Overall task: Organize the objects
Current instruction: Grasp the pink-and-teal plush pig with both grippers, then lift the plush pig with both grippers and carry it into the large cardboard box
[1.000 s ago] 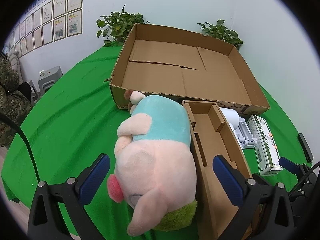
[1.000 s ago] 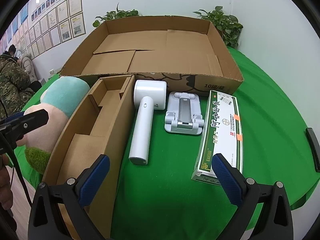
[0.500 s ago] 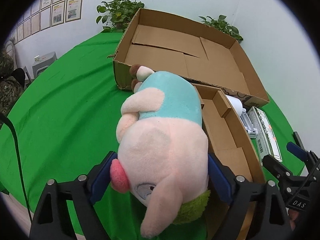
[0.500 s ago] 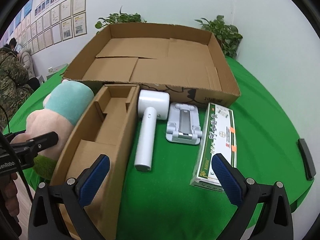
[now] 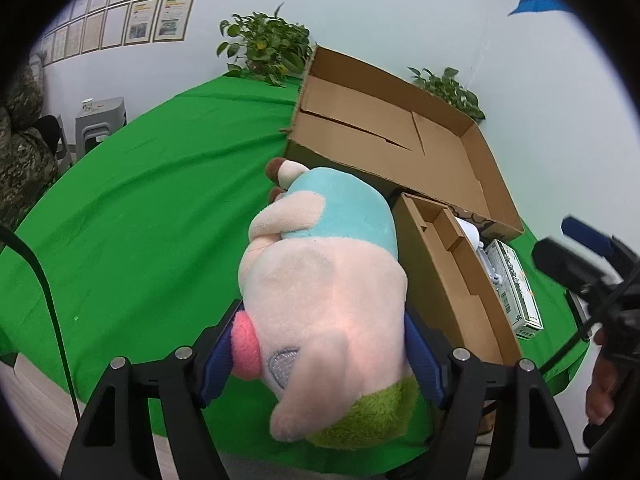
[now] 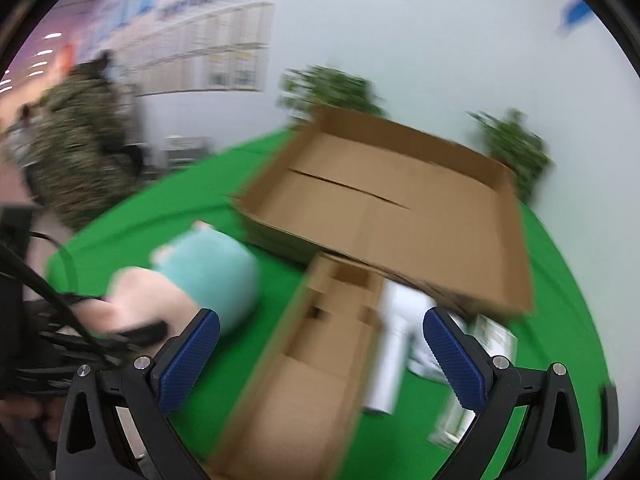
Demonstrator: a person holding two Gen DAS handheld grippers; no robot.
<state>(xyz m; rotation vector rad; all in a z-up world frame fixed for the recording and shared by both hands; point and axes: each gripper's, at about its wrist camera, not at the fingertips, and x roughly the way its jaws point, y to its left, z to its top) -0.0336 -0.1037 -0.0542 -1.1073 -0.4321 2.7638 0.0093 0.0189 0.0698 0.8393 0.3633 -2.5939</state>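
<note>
My left gripper [image 5: 320, 356] is shut on the head of a pink plush pig [image 5: 320, 276] with a teal shirt and holds it over the green table. The pig also shows in the blurred right wrist view [image 6: 200, 272]. A large open cardboard box [image 5: 400, 140] lies behind it, also in the right wrist view [image 6: 400, 200]. My right gripper [image 6: 320, 356] is open and empty above a narrow cardboard insert tray [image 6: 312, 360]. It shows at the right edge of the left wrist view [image 5: 584, 252].
A white handheld device [image 6: 392, 352] and a green-and-white carton [image 5: 516, 284] lie right of the insert tray [image 5: 448, 280]. Potted plants [image 5: 268, 48] stand behind the box. A person in camouflage [image 6: 76, 148] sits at the left.
My left gripper closed on the pig's head and lifted it. My right gripper swung up and left, and its view is now blurred.
</note>
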